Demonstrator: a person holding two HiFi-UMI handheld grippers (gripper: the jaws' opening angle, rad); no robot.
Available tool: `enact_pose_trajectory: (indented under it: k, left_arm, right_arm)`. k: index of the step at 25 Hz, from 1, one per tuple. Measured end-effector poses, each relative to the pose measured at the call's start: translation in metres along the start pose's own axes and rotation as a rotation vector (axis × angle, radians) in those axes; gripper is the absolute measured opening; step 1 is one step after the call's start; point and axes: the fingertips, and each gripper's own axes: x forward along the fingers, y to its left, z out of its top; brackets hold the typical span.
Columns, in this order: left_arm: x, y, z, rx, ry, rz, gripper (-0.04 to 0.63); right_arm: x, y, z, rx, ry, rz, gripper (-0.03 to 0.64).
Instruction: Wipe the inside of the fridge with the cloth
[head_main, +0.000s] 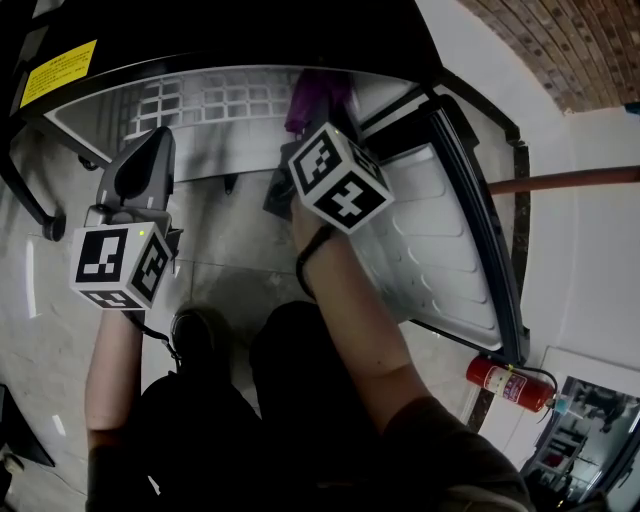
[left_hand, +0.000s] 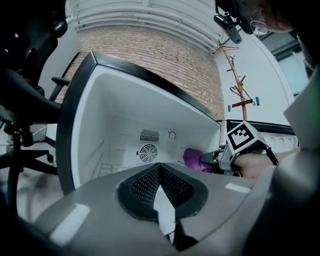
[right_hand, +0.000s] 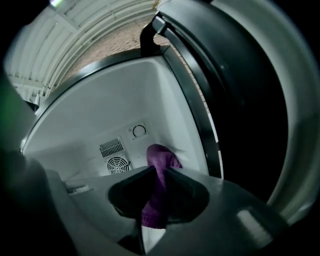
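Observation:
The small fridge (head_main: 130, 95) stands open, its inside white. My right gripper (right_hand: 159, 172) is shut on the purple cloth (right_hand: 159, 160) and holds it inside the fridge near the right wall, in front of the back panel. In the head view the cloth (head_main: 315, 98) shows just beyond the right gripper's marker cube (head_main: 338, 178). The left gripper view shows the cloth (left_hand: 195, 160) and the right gripper (left_hand: 222, 159) at the fridge's right side. My left gripper (left_hand: 160, 170) is shut on nothing and stays outside the opening, left of the right one (head_main: 150, 150).
The fridge door (head_main: 440, 230) hangs open to the right. A wire shelf (head_main: 220, 100) lies inside; a fan vent (right_hand: 117, 165) and a dial (right_hand: 139, 131) sit on the back wall. A red fire extinguisher (head_main: 505, 383) stands at the right, an office chair (left_hand: 22, 135) at the left.

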Motion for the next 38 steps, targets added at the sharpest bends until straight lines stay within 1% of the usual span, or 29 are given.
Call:
enact_pose_trajectory:
  k: [3,4,5,6,8,10,11,12,14,15,17,19,21,23,24,26,27,30,32,34,38]
  left_arm:
    - [-0.002,0.001,-0.008,-0.004,0.015,0.002,0.018]
    - [-0.004,0.001,-0.010,-0.004,0.020,0.003,0.018]
    - [-0.006,0.001,-0.013,-0.003,0.024,0.003,0.018]
    - [-0.009,0.001,-0.015,0.000,0.027,0.003,0.018]
    - [-0.017,0.002,-0.022,0.003,0.032,0.007,0.018]
    - [-0.028,0.007,-0.034,-0.004,0.050,0.021,0.018]
    - [-0.035,0.011,-0.041,-0.007,0.063,0.032,0.018]
    - [-0.042,0.016,-0.048,-0.006,0.075,0.044,0.018]
    - [-0.057,0.029,-0.061,0.002,0.095,0.079,0.018]
    - [-0.065,0.036,-0.066,0.009,0.104,0.100,0.018]
    - [-0.078,0.047,-0.074,0.013,0.124,0.131,0.018]
    - [-0.087,0.060,-0.080,0.005,0.136,0.164,0.018]
    - [-0.095,0.073,-0.083,-0.011,0.138,0.193,0.018]
    - [-0.100,0.084,-0.082,-0.005,0.134,0.210,0.018]
    - [-0.102,0.088,-0.081,-0.002,0.131,0.216,0.018]
    - [-0.106,0.093,-0.079,-0.009,0.121,0.227,0.018]
    - [-0.108,0.095,-0.079,-0.015,0.119,0.232,0.018]
    - [-0.111,0.098,-0.083,-0.025,0.126,0.237,0.018]
    - [-0.110,0.099,-0.088,-0.019,0.137,0.235,0.018]
    - [-0.106,0.098,-0.092,-0.025,0.145,0.229,0.018]
    - [-0.097,0.097,-0.100,-0.039,0.157,0.219,0.018]
  right_arm:
    - [0.001,-0.003,-0.012,0.019,0.035,0.006,0.051]
    - [0.000,0.000,-0.013,0.025,0.039,0.029,0.051]
    - [-0.002,0.007,-0.013,0.027,0.037,0.073,0.051]
    - [-0.006,0.020,-0.013,0.024,0.032,0.139,0.051]
    - [-0.023,0.056,-0.017,-0.013,0.034,0.313,0.051]
    - [-0.046,0.094,-0.037,-0.070,0.080,0.488,0.051]
    - [-0.058,0.110,-0.053,-0.093,0.120,0.557,0.051]
    - [-0.069,0.123,-0.072,-0.106,0.169,0.610,0.051]
    - [-0.085,0.140,-0.112,-0.103,0.273,0.671,0.051]
    - [-0.089,0.144,-0.132,-0.091,0.325,0.682,0.051]
    - [-0.088,0.147,-0.170,-0.060,0.417,0.676,0.051]
    - [-0.074,0.150,-0.200,-0.037,0.462,0.660,0.051]
    - [-0.055,0.161,-0.214,-0.013,0.446,0.674,0.051]
    - [-0.039,0.181,-0.210,0.022,0.373,0.728,0.051]
    - [-0.033,0.193,-0.205,0.024,0.325,0.765,0.051]
    - [-0.025,0.216,-0.201,-0.019,0.255,0.833,0.051]
    - [-0.022,0.224,-0.203,-0.044,0.244,0.854,0.051]
    - [-0.013,0.237,-0.217,-0.093,0.258,0.888,0.051]
    - [-0.004,0.236,-0.226,-0.117,0.271,0.885,0.051]
    - [0.008,0.229,-0.239,-0.151,0.303,0.860,0.051]
    - [0.030,0.209,-0.278,-0.301,0.418,0.804,0.051]
